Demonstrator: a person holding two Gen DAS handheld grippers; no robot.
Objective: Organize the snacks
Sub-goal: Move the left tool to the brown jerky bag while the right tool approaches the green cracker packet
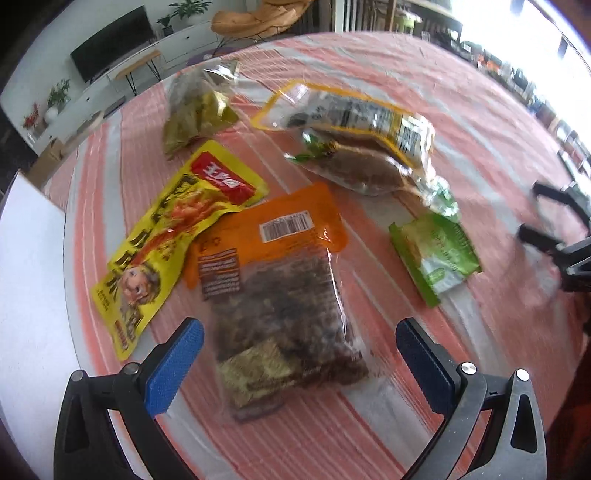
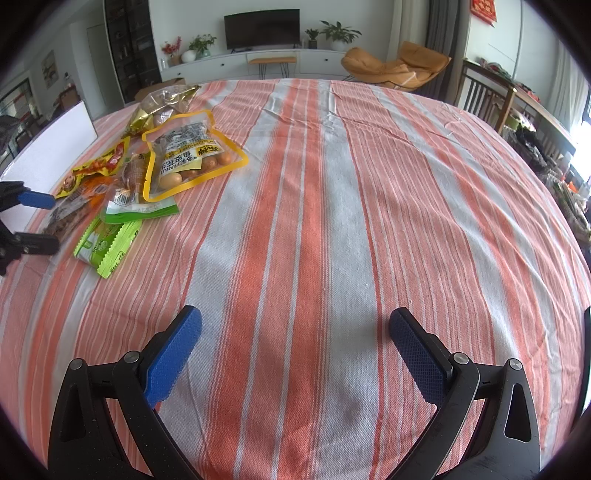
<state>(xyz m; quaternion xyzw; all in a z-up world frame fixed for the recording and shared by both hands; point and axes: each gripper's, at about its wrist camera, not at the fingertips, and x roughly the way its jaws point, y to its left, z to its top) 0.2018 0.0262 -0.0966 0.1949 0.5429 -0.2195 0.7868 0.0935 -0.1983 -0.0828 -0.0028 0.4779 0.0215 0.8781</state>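
Striped tablecloth (image 2: 332,192) covers table; right wrist view mostly bare cloth, TV (image 2: 262,27) and orange chair (image 2: 399,68) behind. Snack pile far left there. Left wrist view only: orange packet (image 1: 280,280) between left gripper (image 1: 299,343) jaws, spread, not touching. Right gripper (image 2: 295,332) spread, empty.

Both tools match: the left gripper (image 1: 299,334) shows black, curved plastic arms with triangular cut-outs, silver round screws at the joints and blue textured pads (image 1: 173,369) on the fingers. Over on the right gripper (image 2: 295,325) it's the same black frame, same silver screws, pads (image 2: 419,363) a cross-hatched blue.
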